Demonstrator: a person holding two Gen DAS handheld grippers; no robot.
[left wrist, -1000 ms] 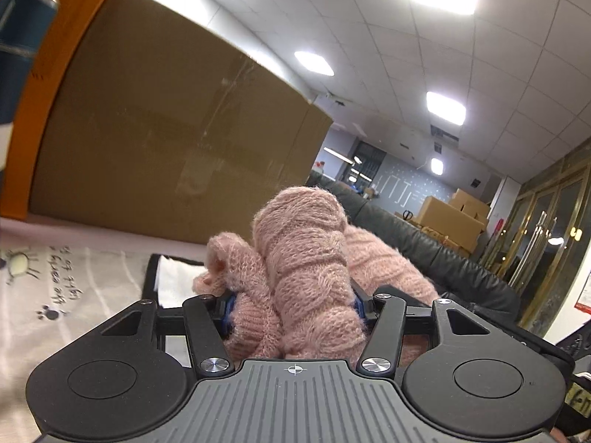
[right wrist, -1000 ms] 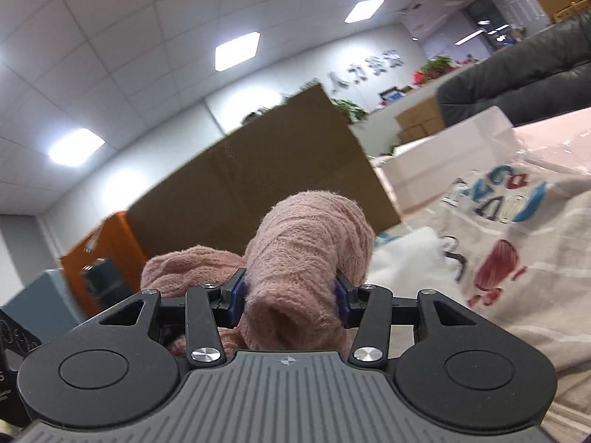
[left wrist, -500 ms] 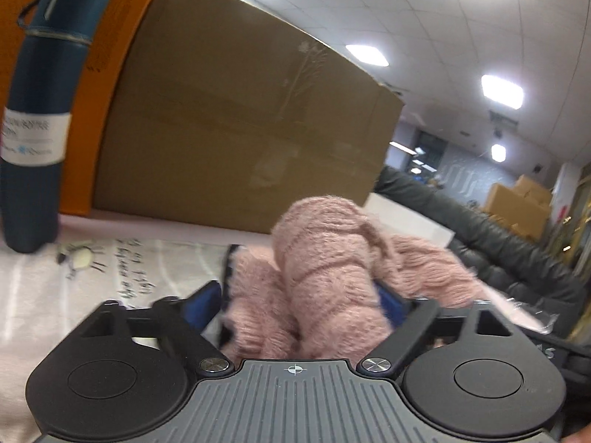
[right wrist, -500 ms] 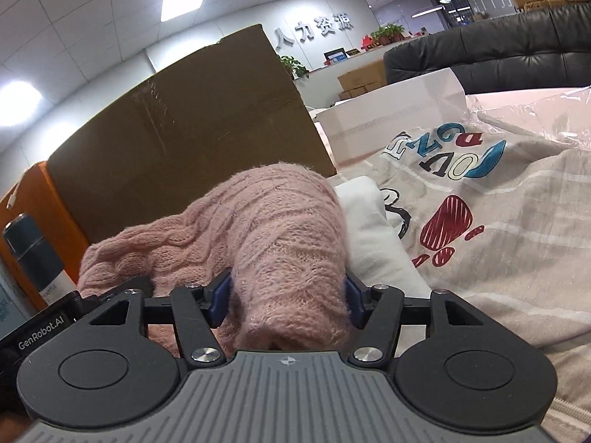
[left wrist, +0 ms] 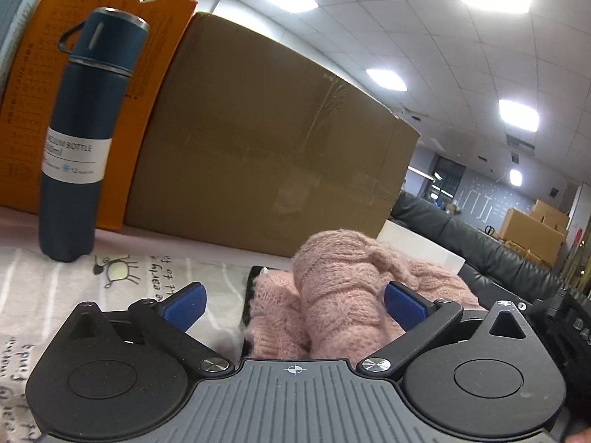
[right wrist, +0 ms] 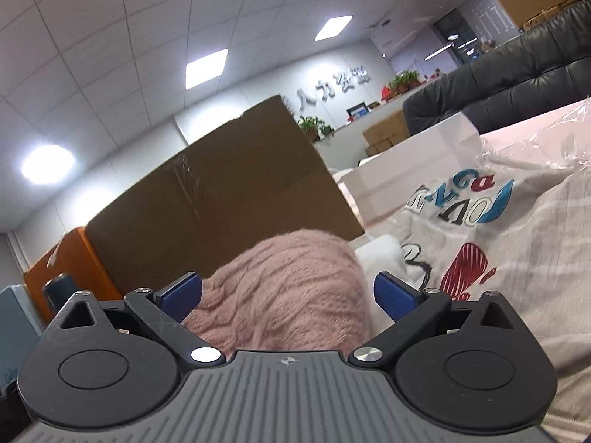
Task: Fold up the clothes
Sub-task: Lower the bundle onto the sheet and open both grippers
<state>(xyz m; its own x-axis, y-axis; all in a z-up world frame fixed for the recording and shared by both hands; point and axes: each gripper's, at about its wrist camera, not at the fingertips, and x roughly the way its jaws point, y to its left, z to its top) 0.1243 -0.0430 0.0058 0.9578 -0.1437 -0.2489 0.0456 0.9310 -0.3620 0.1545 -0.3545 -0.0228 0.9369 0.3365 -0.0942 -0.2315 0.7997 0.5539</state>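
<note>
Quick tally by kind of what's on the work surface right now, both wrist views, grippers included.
Pink knit sweater: 1
Printed cloths, one with small black lettering, one with red and blue lettering: 2
Dark blue vacuum bottle: 1
Boxes, brown cardboard, orange, white: 3
Grippers, left gripper and right gripper, both open: 2
Total: 9

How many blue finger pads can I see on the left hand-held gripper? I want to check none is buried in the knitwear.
2: one pad left of the pink sweater, one pad at its right. Both show clear of the knit, jaws apart.
</note>
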